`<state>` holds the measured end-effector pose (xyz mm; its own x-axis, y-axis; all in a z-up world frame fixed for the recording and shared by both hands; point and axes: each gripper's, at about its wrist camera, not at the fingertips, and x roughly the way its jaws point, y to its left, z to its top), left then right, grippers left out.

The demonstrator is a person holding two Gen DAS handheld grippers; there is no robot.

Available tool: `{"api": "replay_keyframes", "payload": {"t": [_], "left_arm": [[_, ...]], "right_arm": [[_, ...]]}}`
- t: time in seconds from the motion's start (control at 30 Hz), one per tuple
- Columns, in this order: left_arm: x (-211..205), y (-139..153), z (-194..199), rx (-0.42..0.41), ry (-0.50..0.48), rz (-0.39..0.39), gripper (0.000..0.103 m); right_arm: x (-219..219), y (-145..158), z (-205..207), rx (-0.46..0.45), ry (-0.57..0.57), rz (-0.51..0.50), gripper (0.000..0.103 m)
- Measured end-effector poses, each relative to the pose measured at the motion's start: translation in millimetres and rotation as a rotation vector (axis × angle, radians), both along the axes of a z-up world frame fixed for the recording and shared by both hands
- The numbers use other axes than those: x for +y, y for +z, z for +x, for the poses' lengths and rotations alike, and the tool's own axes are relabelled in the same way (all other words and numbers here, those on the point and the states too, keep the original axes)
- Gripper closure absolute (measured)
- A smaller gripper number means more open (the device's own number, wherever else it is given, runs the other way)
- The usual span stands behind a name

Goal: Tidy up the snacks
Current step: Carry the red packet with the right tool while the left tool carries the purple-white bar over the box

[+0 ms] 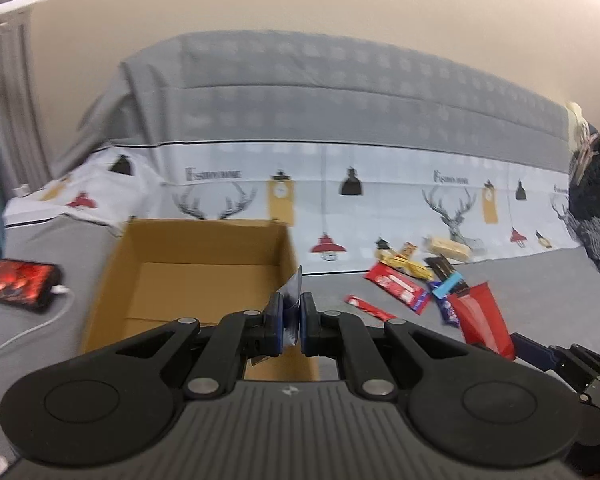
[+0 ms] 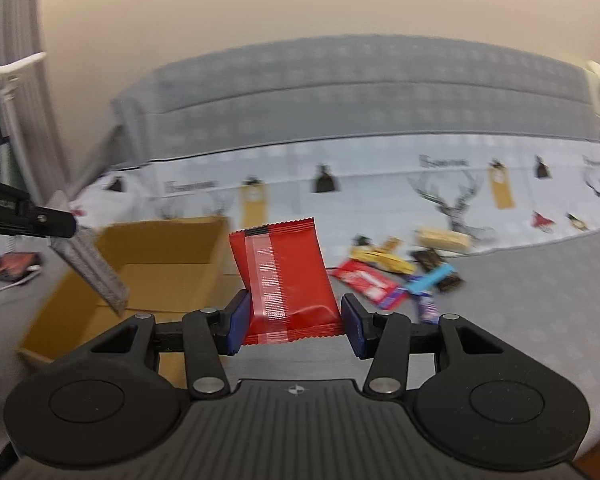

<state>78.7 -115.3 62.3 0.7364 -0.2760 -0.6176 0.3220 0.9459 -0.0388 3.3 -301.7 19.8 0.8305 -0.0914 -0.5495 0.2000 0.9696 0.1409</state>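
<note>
My left gripper point(image 1: 291, 322) is shut on a thin silvery snack packet point(image 1: 293, 294), seen edge-on, above the near right part of an open cardboard box point(image 1: 188, 276). In the right wrist view that packet point(image 2: 88, 268) hangs over the box point(image 2: 148, 268). My right gripper point(image 2: 296, 326) is shut on a red snack packet point(image 2: 288, 280), held upright just right of the box; it also shows in the left wrist view point(image 1: 482, 320). A pile of loose snacks point(image 1: 416, 276) lies on the grey bed to the right, also seen in the right wrist view point(image 2: 396, 276).
A phone point(image 1: 20, 286) with a lit red screen and white cable lies left of the box. A patterned sheet with deer prints point(image 1: 380, 196) and a grey headboard cover stand behind. Dark clothing point(image 1: 596, 208) sits at far right.
</note>
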Motion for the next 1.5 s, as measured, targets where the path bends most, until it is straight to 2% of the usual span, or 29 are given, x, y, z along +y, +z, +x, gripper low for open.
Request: {"api": "replay_keyframes", "payload": {"t": [0.23, 0.53, 1.5], "left_arm": [[54, 2, -19, -0.041, 0.043, 0.032, 0.094], [89, -3, -23, -0.080, 0.061, 0.042, 0.094], [103, -24, 42, 0.006, 0.082, 0.000, 0.094]], "right_arm": [[56, 19, 4, -0.009, 0.088, -0.021, 0.052], [92, 25, 14, 0.013, 0.148, -0.064, 0.052], [120, -5, 81, 0.078, 0.206, -0.069, 0.052]]}}
